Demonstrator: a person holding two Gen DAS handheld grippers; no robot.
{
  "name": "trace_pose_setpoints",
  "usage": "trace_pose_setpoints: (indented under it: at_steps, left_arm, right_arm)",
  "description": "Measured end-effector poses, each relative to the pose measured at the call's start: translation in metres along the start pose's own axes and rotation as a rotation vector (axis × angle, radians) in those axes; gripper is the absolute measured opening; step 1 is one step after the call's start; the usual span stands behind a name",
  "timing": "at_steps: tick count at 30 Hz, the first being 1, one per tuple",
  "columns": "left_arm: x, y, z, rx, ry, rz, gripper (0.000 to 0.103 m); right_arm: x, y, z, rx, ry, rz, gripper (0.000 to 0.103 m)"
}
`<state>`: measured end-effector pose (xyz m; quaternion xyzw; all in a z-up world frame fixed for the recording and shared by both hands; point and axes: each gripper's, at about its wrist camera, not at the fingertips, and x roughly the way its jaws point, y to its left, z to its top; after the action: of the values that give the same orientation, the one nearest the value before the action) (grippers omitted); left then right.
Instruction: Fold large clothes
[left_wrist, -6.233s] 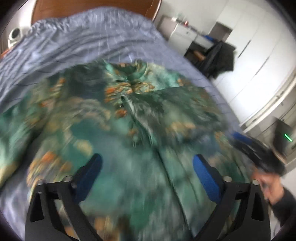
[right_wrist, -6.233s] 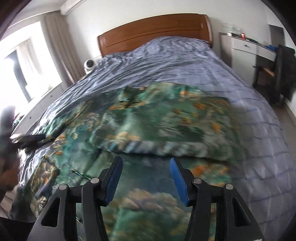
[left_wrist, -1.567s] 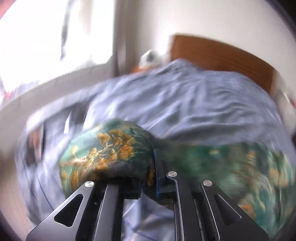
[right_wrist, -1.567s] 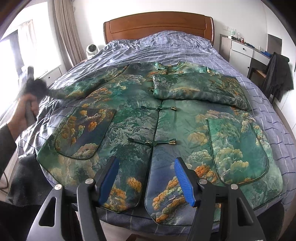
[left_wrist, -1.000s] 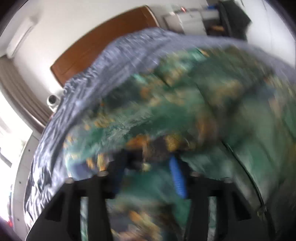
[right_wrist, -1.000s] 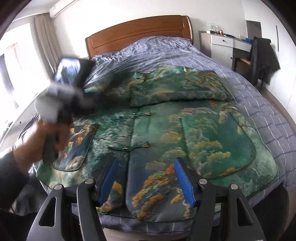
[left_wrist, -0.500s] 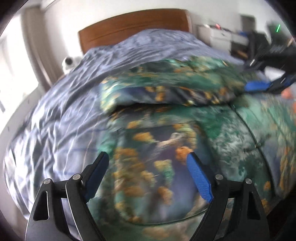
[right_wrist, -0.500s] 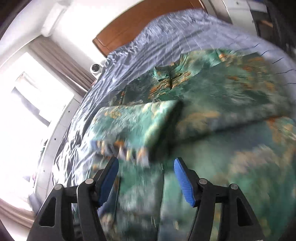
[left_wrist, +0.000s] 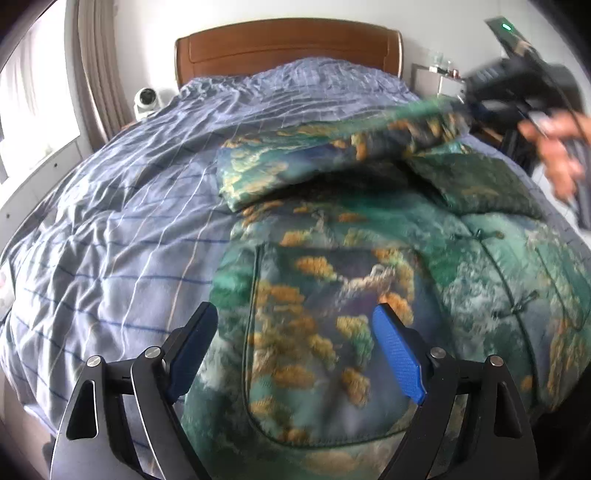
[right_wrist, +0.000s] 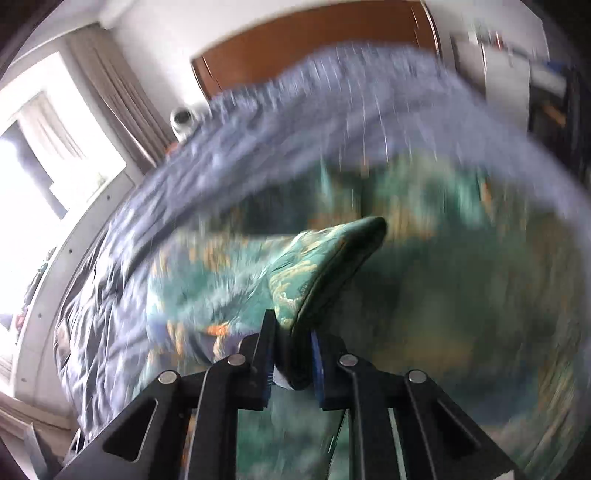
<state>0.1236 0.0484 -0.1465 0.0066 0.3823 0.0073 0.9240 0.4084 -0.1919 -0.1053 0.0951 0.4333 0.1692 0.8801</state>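
A large green jacket (left_wrist: 332, 295) with orange and gold landscape print lies spread on the bed. My left gripper (left_wrist: 291, 350) is open and empty, hovering over the jacket's left pocket. My right gripper (right_wrist: 291, 354) is shut on the end of the jacket's left sleeve (right_wrist: 325, 266) and holds it lifted. In the left wrist view the right gripper (left_wrist: 517, 92) shows blurred at the upper right, with the sleeve (left_wrist: 332, 158) stretched across the jacket's chest. The right wrist view is motion blurred.
The bed has a blue checked duvet (left_wrist: 129, 221) and a brown wooden headboard (left_wrist: 288, 44). A small white camera (left_wrist: 147, 99) sits by the headboard. Curtains and a window (right_wrist: 55, 155) are at the left, a white dresser (left_wrist: 436, 81) at the right.
My left gripper let go of the left sleeve and drew back over the pocket. My right gripper closed on the sleeve end and is pulling it across the jacket toward the right.
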Motion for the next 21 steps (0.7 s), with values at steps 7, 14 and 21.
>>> trace_pose_setpoints:
  at_steps: [7, 14, 21]
  left_arm:
    - [0.012, 0.006, 0.005, -0.021, 0.031, -0.009, 0.087]
    - [0.010, 0.000, 0.009, 0.004, 0.068, -0.009, 0.087]
    - [0.012, -0.002, 0.074, 0.040, 0.057, -0.071, 0.092]
  right_arm:
    - [0.065, -0.038, 0.029, -0.019, 0.029, -0.092, 0.017]
    - [0.098, -0.055, 0.008, -0.054, 0.086, -0.148, 0.032]
    - [0.035, -0.031, 0.017, -0.216, -0.103, -0.182, 0.043]
